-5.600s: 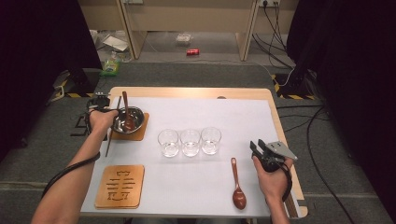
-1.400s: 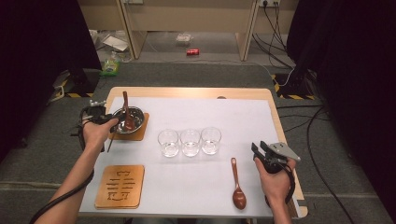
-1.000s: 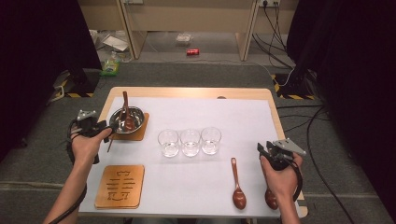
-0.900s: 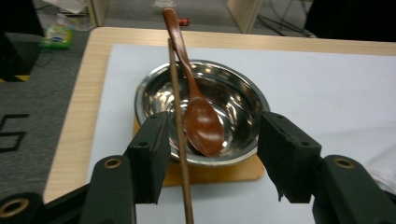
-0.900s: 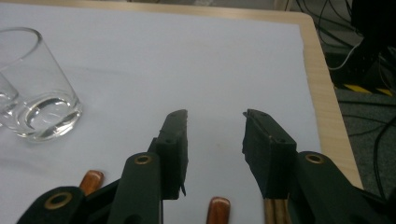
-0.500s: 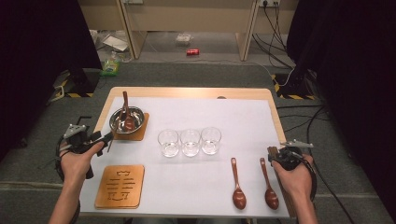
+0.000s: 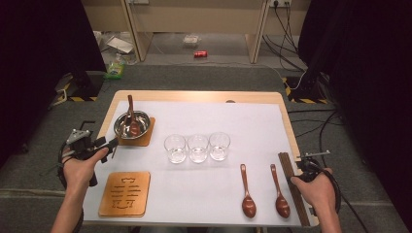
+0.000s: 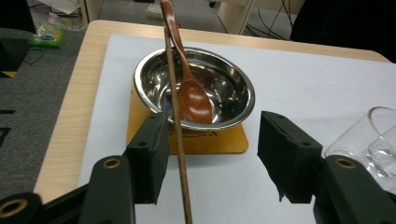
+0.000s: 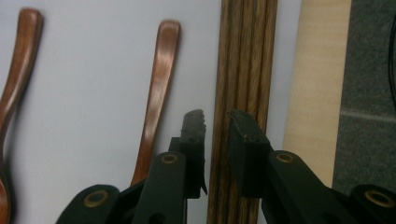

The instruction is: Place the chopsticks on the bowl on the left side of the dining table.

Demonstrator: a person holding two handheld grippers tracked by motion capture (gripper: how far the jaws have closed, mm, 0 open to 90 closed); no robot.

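Left edge of the table, high view: the left gripper (image 7: 108,144) is held at about 9 o'clock from the table's centre, its jaws spread wide and released. In the left gripper view a single chopstick (image 8: 176,121) is seen standing up between the jaws, just beside the left pad and well apart from the right one; whether the left pad touches it cannot be told. Its upper end runs alongside the handle of a wooden spoon (image 8: 191,95).

At 12 o'clock from that gripper, a steel bowl (image 7: 131,124) is set on a wooden coaster (image 7: 145,138), the spoon resting in it. A second coaster (image 7: 125,192), with a cut-out pattern, is laid at 6 o'clock from the bowl.

Centre: three glasses (image 7: 197,147) are ranged in a row, touching or nearly so.

At 4 o'clock from the glasses, two wooden spoons (image 7: 248,194) are laid side by side, bowls toward the near edge.

Right edge: a bundle of chopsticks (image 7: 289,182) is laid lengthwise along the table's border, just beside the right-hand spoon. The right gripper (image 7: 297,171) is held over it. In the right gripper view the jaws have just been closing and are drawn narrow astride part of the bundle (image 9: 233,84), whose sticks pass between the pads; whether the pads press on them cannot be told.
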